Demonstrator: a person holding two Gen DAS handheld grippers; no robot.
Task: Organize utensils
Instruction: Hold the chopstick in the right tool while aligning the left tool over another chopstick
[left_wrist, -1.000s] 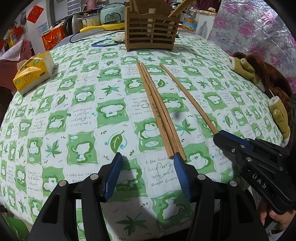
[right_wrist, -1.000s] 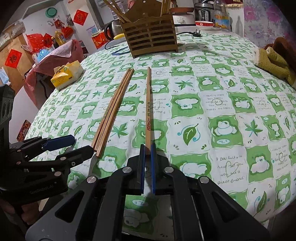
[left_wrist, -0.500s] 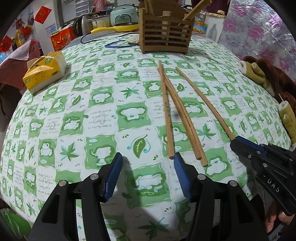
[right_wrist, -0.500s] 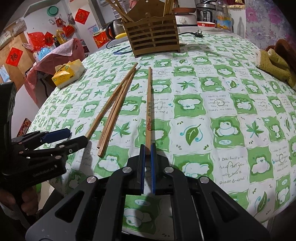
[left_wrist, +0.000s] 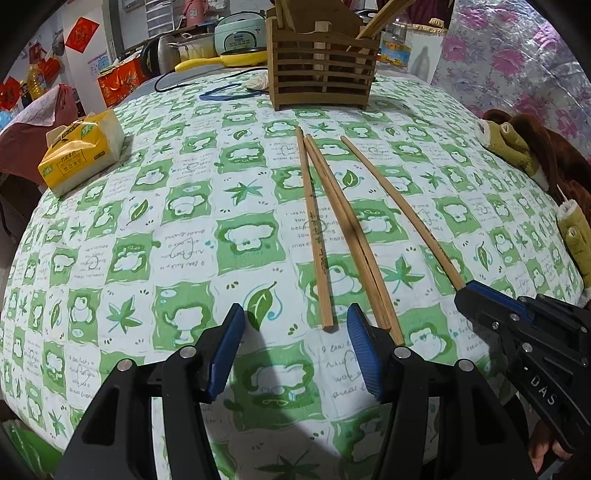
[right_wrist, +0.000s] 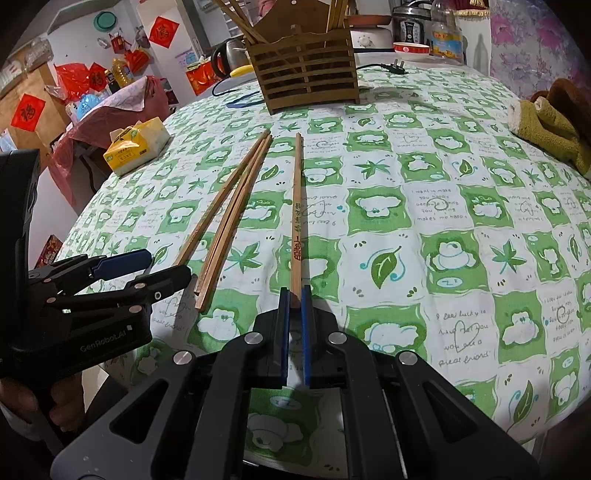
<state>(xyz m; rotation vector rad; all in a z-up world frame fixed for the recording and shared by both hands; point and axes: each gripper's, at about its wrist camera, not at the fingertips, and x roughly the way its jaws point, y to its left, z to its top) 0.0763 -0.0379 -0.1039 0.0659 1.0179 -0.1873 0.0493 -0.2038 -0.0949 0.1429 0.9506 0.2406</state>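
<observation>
The worktop (left_wrist: 110, 258), under a green-and-white patterned cloth, carries a slatted wooden utensil holder (left_wrist: 321, 74) at its far edge, already stocked with a few chopsticks. Four loose chopsticks lie on the cloth between the holder and the near edge, all pointing roughly toward it.

The right gripper (right_wrist: 294, 306) is clamped on the near end of the chopstick with red lettering (right_wrist: 296, 221), which lies flat on the cloth, apart from the others. To carry it well, I would lift the near end first, keep the stick in line with the gripper so it does not pivot in the pads, and tip it nearly upright only once it is above the holder's open top.

The left gripper (left_wrist: 295, 336) has its jaws apart and empty. The near end of a single chopstick (left_wrist: 314, 229) lies just ahead of the gap between the pads; a touching pair (left_wrist: 351, 236) ends beside the right-hand pad. Centring on one stick before closing should avoid catching a neighbour.
</observation>
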